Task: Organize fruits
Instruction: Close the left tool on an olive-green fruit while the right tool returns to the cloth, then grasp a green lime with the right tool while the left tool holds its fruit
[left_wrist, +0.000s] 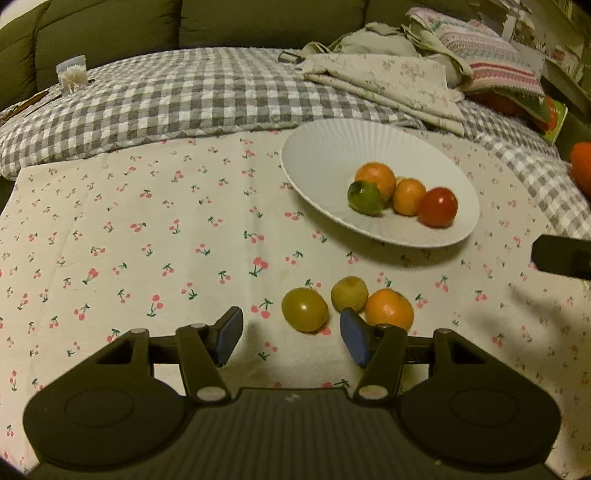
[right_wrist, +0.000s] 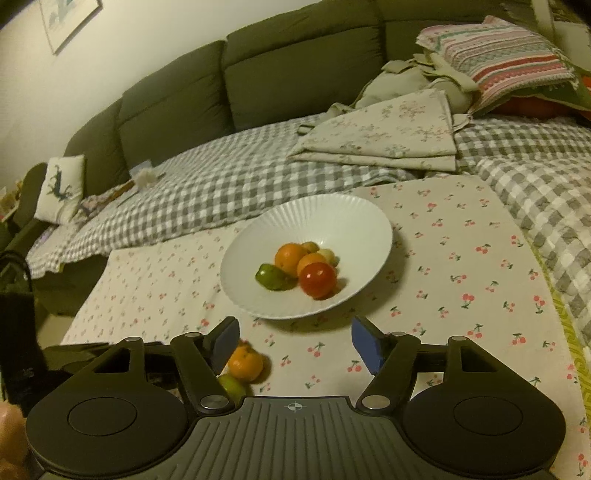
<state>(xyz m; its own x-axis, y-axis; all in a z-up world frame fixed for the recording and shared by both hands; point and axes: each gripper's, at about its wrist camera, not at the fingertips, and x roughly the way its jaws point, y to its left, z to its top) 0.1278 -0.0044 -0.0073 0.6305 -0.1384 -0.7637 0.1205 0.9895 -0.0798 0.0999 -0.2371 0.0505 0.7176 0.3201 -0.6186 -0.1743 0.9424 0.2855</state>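
A white ribbed plate (left_wrist: 332, 147) (right_wrist: 332, 218) on the cherry-print cloth holds two oranges (left_wrist: 375, 179), a green fruit (left_wrist: 365, 198) and a red tomato (left_wrist: 437, 206) (right_wrist: 317, 280). Three loose fruits lie on the cloth near the front: a green-yellow one (left_wrist: 304, 309), a smaller yellow one (left_wrist: 349, 293) and an orange (left_wrist: 389, 309) (right_wrist: 245, 362). My left gripper (left_wrist: 291, 339) is open and empty, just short of the green-yellow fruit. My right gripper (right_wrist: 295, 345) is open and empty, in front of the plate.
The cherry-print cloth (left_wrist: 147, 240) lies over a grey checked blanket (left_wrist: 166, 96) on a dark green sofa (right_wrist: 277, 74). Folded floral cloths (right_wrist: 388, 136) and a striped cushion (right_wrist: 498, 55) lie behind the plate. A small container (left_wrist: 72, 74) stands far left.
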